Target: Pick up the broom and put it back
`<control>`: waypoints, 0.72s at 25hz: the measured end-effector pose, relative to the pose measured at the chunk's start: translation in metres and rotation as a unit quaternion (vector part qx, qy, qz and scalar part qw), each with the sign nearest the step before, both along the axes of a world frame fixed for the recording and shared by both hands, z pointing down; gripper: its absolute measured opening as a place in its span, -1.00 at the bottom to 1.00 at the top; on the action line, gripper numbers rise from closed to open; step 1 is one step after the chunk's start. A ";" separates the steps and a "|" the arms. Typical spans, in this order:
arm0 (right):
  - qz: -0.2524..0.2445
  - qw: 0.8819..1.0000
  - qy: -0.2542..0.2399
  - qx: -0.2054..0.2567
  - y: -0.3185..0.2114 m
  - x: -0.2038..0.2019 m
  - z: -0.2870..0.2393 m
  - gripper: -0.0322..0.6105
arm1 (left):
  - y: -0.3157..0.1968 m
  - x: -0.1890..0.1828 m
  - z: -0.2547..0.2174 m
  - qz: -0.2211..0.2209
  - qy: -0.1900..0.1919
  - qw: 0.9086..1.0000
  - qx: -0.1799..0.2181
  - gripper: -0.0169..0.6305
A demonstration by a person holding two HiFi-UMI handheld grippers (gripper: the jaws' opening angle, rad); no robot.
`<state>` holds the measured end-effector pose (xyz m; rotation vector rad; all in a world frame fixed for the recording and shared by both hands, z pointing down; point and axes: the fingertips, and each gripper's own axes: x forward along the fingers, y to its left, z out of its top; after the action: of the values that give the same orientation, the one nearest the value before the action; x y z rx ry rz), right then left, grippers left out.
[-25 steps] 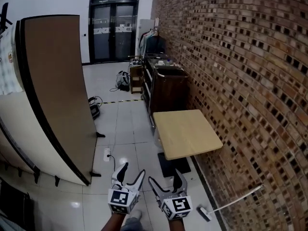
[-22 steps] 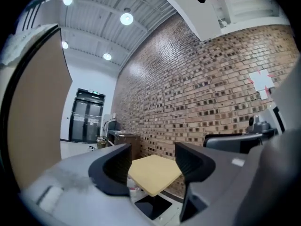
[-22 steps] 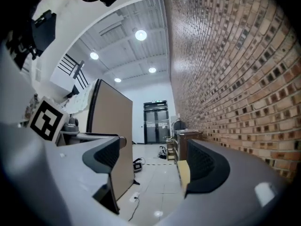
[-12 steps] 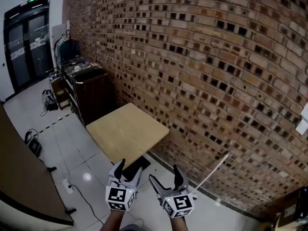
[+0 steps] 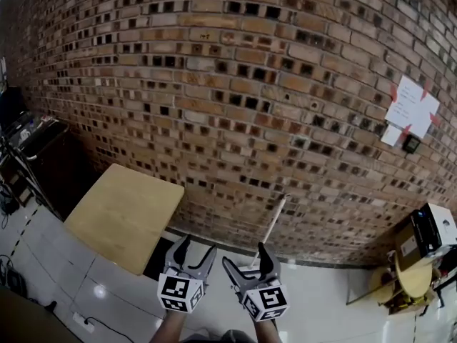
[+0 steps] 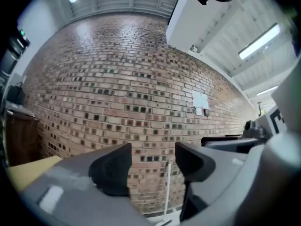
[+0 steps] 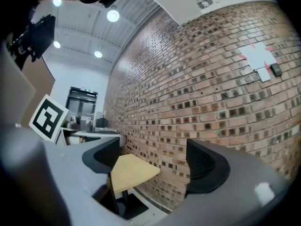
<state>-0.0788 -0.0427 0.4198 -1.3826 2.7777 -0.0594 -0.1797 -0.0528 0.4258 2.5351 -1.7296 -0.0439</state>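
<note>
At the far left, a light-wood square counter (image 5: 125,216) stands w/ one edge against the red-brown brick wall (image 5: 235,84); nothing lies on it.

Next, the left tongs (image 5: 198,245) hover low in front of the wall, well apart from it. The jaws are wide and there is nothing between them, only the wall and the broom far behind.

The white thin-handled broom (image 5: 272,221) leans on the wall near its foot. The top of the handle touches the bricks and the lower end goes down to the floor, just right of the counter. The head is mostly hidden behind the tongs.

The right tongs (image 5: 245,256) are beside the left ones, also wide and empty, not yet near the broom.

Judgement: the broom is prob. light, w/ a stiff and long handle. The handle looks smooth and round, so it can turn or slide in the jaws. The head end is prob. heavier. Best hold: approx. mid-handle or a bit lower, w/ the second tongs higher up to stop the swing.

The floor is of glossy white tiles (image 5: 321,302), hard and likely slippery for the broom foot.

To the right, a white paper sheet taped w/ red strips (image 5: 413,109) hangs high on the wall, and a round yellow stool (image 5: 408,281) stands at the wall foot.
</note>
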 end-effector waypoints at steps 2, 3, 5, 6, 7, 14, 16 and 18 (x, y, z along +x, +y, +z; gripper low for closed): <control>0.028 1.000 -0.001 -0.005 -0.010 0.017 0.004 0.46 | -0.014 0.020 0.000 0.040 0.002 0.999 -0.004 -0.05; 0.043 0.999 -0.002 -0.007 -0.013 0.027 0.006 0.46 | -0.020 0.031 0.001 0.057 -0.002 0.998 -0.005 -0.05; 0.075 0.997 -0.004 -0.009 -0.016 0.047 0.008 0.46 | -0.033 0.050 0.007 0.081 -0.005 0.997 -0.007 -0.05; 0.089 0.996 -0.006 -0.008 -0.019 0.058 0.008 0.46 | -0.039 0.057 0.010 0.089 -0.005 0.996 -0.008 -0.05; 0.103 0.995 -0.008 -0.006 -0.023 0.068 0.007 0.46 | -0.046 0.065 0.012 0.095 -0.006 0.995 -0.007 -0.05; 0.138 0.990 -0.012 -0.002 -0.078 0.121 0.017 0.46 | -0.101 0.102 0.019 0.115 -0.022 0.993 0.004 -0.05; 0.129 0.992 -0.007 0.008 -0.103 0.127 0.013 0.46 | -0.123 0.108 0.018 0.111 -0.030 0.993 0.008 -0.05; 0.126 0.992 -0.002 0.021 -0.125 0.138 0.003 0.46 | -0.141 0.116 0.013 0.108 -0.032 0.993 0.014 -0.05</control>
<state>0.0590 -0.1675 0.4230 -1.7068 2.5596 0.0036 -0.0633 -0.1938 0.4389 2.7575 -1.4725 0.0252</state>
